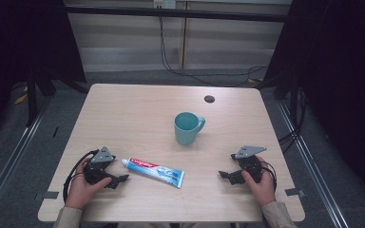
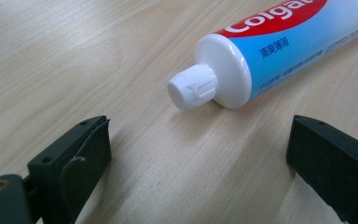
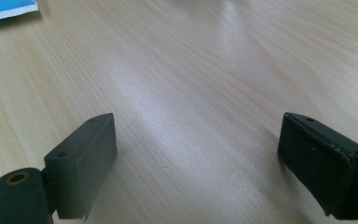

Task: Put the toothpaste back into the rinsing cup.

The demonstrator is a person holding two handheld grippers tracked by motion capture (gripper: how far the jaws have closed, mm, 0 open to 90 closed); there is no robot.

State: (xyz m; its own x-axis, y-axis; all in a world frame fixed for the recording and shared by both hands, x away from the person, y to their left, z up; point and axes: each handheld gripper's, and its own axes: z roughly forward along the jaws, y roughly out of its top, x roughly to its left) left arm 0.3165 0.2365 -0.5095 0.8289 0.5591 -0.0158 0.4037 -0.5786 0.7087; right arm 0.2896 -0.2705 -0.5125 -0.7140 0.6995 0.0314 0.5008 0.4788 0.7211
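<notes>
— What's under your claws right now?

— The biggest thing is the wooden table (image 1: 123, 109); both my claws rest low over its near edge, my hands wrapped round them. The left gripper (image 1: 120, 180) sits near the near-left corner, the right gripper (image 1: 224, 175) near the near-right one, and they point inward, toward each other.

— And what comes next in size?

— A teal mug (image 1: 187, 128), upright, handle turned to my right. It stands farther out on the table than either claw, roughly between them, a little nearer to my right claw, well apart from both.

— The toothpaste?

— The toothpaste tube (image 1: 156, 172) lies flat between my two claws, much closer to the left one. Its white cap (image 2: 192, 87) points at my left claw; in the left gripper view the cap lies just ahead of the jaw tips, between their lines but clear of both. The tube's flat end points toward my right claw, well apart from it; a blue corner of it (image 3: 7, 9) shows far ahead in the right gripper view.

— Are the claws gripping anything?

— No. The left jaws stand wide apart with bare wood between them. The right jaws stand wide apart too, over bare table.

— Anything smaller?

— A small dark round hole cover (image 1: 209, 99) at the far side of the table, beyond the mug, far from both claws.
</notes>
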